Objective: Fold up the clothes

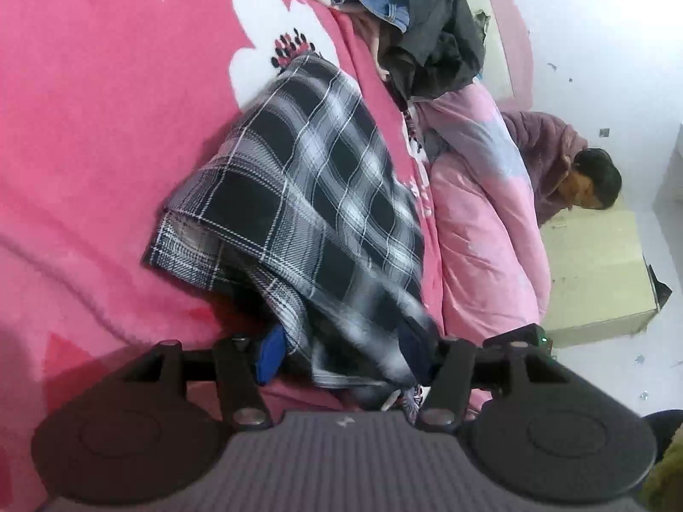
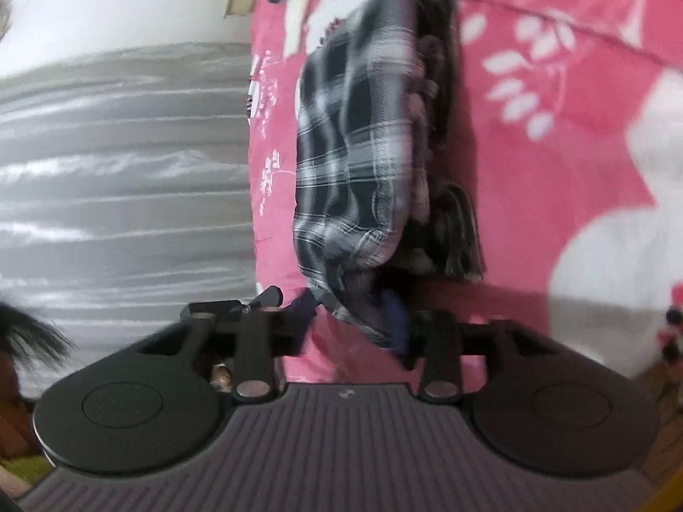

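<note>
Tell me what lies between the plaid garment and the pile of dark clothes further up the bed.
Left wrist view: only bare pink bedspread separates the plaid garment from the dark clothes pile.

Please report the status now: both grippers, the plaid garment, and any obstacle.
Left gripper open, right gripper open, plaid cloth between jaws. Plaid garment folded on pink bedspread. Unfolded clothes pile beyond, not blocking.

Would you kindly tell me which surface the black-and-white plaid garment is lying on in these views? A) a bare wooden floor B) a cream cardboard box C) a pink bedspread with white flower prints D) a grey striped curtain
C: the black-and-white plaid garment lies folded over on the pink bedspread with white flower prints, which surrounds it in both wrist views.
</note>
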The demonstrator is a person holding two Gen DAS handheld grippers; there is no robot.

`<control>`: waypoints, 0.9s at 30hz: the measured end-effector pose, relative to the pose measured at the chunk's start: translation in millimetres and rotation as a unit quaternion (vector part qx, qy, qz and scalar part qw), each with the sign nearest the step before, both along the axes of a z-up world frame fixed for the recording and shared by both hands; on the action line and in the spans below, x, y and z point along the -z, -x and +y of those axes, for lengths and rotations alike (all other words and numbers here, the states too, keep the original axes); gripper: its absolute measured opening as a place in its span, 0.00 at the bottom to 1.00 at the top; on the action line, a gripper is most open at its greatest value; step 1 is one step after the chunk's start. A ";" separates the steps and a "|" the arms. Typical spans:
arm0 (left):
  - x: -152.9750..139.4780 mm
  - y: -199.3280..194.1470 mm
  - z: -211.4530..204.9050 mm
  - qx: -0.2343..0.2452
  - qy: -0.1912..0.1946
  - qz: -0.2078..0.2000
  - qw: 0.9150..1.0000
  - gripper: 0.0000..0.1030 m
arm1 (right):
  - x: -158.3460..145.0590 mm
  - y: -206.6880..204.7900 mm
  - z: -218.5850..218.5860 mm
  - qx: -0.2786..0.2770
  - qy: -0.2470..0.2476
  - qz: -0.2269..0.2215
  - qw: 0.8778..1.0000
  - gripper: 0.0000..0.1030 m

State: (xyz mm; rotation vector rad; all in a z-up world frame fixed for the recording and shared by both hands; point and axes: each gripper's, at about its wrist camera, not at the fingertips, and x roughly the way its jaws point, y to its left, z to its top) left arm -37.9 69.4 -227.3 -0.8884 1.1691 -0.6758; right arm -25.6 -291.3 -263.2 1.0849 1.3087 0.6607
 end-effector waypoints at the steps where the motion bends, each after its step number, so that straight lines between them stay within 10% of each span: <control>1: 0.0 -0.2 -0.9 0.002 -0.001 0.001 1.000 0.56 | 1.6 1.2 0.2 -0.003 0.000 0.005 1.000 0.53; 9: -15.0 7.0 -44.2 0.111 -0.061 -0.054 0.991 0.56 | 4.8 2.5 44.1 -0.101 0.089 -0.031 0.990 0.55; 11: -14.2 8.5 -49.6 0.124 -0.065 -0.054 0.989 0.56 | 7.2 2.9 58.4 -0.120 0.101 -0.043 0.987 0.40; 14: -8.4 6.6 -42.0 0.102 -0.049 -0.032 0.993 0.55 | 3.8 1.2 72.1 -0.134 0.095 -0.053 0.985 0.10; 21: -4.1 -8.5 -10.6 0.023 0.039 -0.013 0.999 0.56 | -46.4 -18.3 67.9 -0.095 0.056 -0.139 0.984 0.06; 27: -18.7 -12.9 -20.3 0.072 -0.015 -0.072 0.995 0.55 | -85.0 -32.8 66.4 -0.135 0.121 -0.247 0.952 0.06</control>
